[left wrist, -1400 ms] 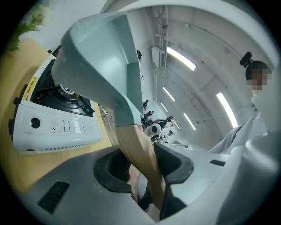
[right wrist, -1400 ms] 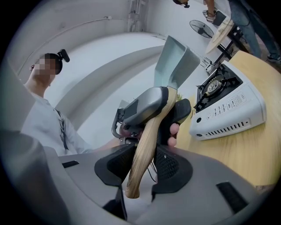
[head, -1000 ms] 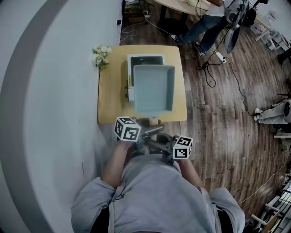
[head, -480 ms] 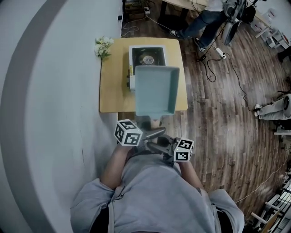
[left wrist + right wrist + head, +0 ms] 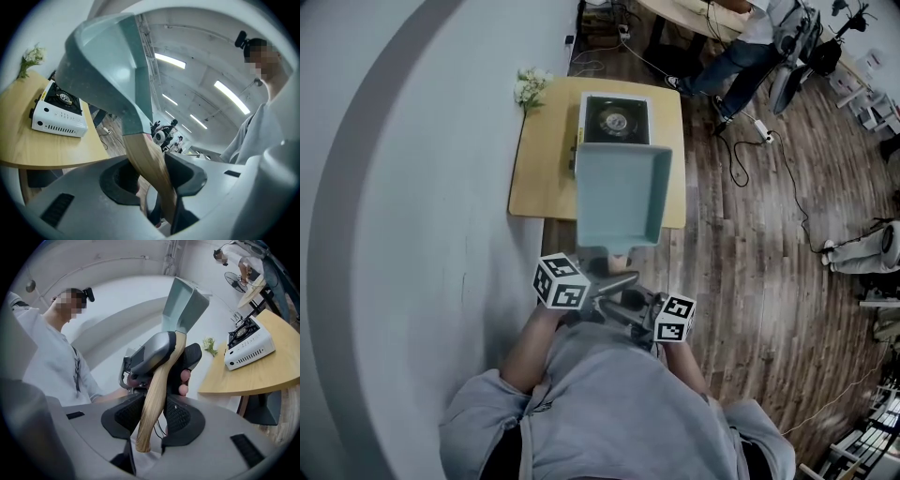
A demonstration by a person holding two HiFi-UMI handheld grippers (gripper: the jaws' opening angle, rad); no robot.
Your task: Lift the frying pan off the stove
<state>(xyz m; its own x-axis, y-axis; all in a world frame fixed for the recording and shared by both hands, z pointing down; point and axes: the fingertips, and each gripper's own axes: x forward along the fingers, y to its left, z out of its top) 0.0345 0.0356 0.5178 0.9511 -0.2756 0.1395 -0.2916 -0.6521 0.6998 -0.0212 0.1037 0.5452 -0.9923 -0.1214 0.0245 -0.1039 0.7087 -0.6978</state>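
A square teal frying pan (image 5: 619, 192) with a wooden handle (image 5: 616, 251) hangs in the air over the table's near edge, clear of the white gas stove (image 5: 616, 117), whose burner shows. My left gripper (image 5: 602, 281) is shut on the handle (image 5: 150, 168) close under the pan (image 5: 103, 70). My right gripper (image 5: 630, 302) grips the handle's end (image 5: 152, 399) from the other side, and its jaws are closing on the wood. In the right gripper view the pan (image 5: 185, 303) rises tilted above both grippers.
The stove stands at the far side of a small wooden table (image 5: 546, 169) against the curved grey wall. A bunch of white flowers (image 5: 530, 86) lies at its far left corner. Cables (image 5: 741, 141) and a standing person (image 5: 741, 47) are on the wooden floor beyond.
The pan has come back toward my body and off the stove, uncovering the burner. Both grippers kept their hold on the handle.
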